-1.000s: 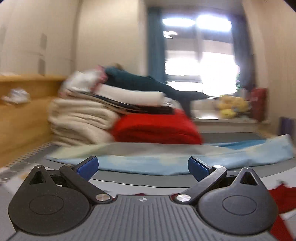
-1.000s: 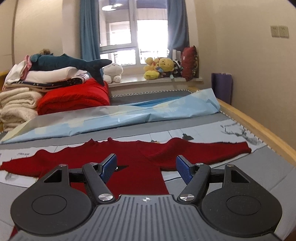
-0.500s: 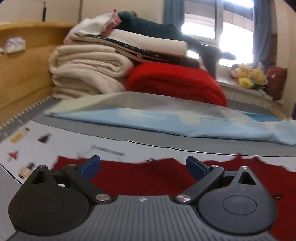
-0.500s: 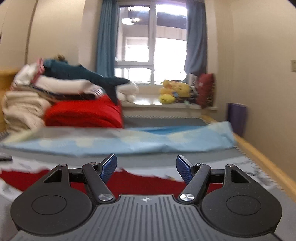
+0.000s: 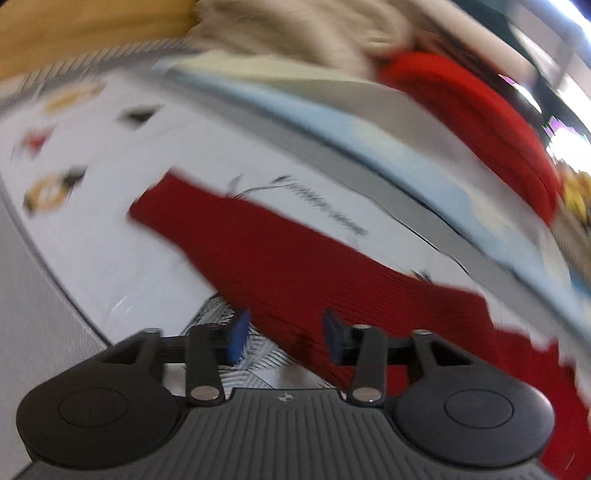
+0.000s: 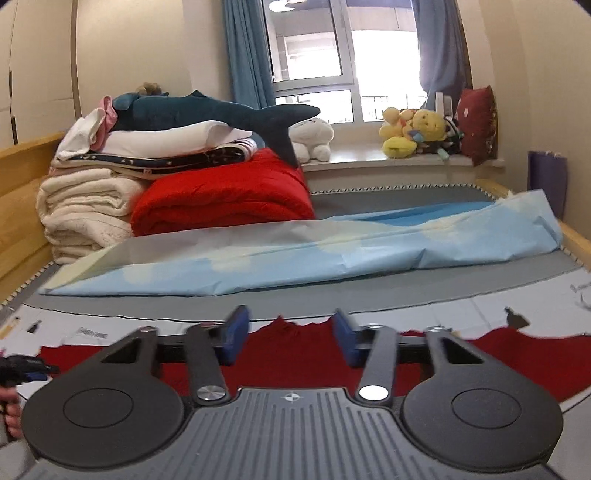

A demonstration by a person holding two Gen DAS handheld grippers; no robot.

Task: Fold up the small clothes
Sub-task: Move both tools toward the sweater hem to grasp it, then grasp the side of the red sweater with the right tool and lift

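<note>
Left wrist view is smeared by motion, but the biggest thing ahead of the jaws is the bed [image 5: 110, 266], its white printed sheet running under everything. Beyond the jaws, far side of the bed, sit a folded red quilt [image 5: 476, 110] and a cream blanket stack [image 5: 295, 26], with a pale blue sheet [image 5: 369, 147] lying between them and the work area.

The task's garment, a dark red knit sweater [image 5: 295, 266], lies flat on the bed. One sleeve stretches away up and to the left of the jaws, and its lower edge passes between the two blue pads. The left gripper [image 5: 282, 341] has just been closing and now stands about half open; knit lies in the gap, yet whether the pads press on it I cannot tell through the blur.

In the right wrist view the same sweater [image 6: 295, 350] spreads across the bed just ahead of the right gripper [image 6: 291, 338], collar roughly centred between the pads. Its jaws have also just been closing to a middling gap, and nothing looks pinched; they seem to hover above the fabric.

The risk, as I judge it: the left pads sit right at the sleeve's edge, so a shallow bite could slip off the stretchy knit when lifted, or catch the sheet beneath and drag it along. With the right jaws not yet on cloth, an early pull by the left would skew the sweater and spoil a square fold.
</note>
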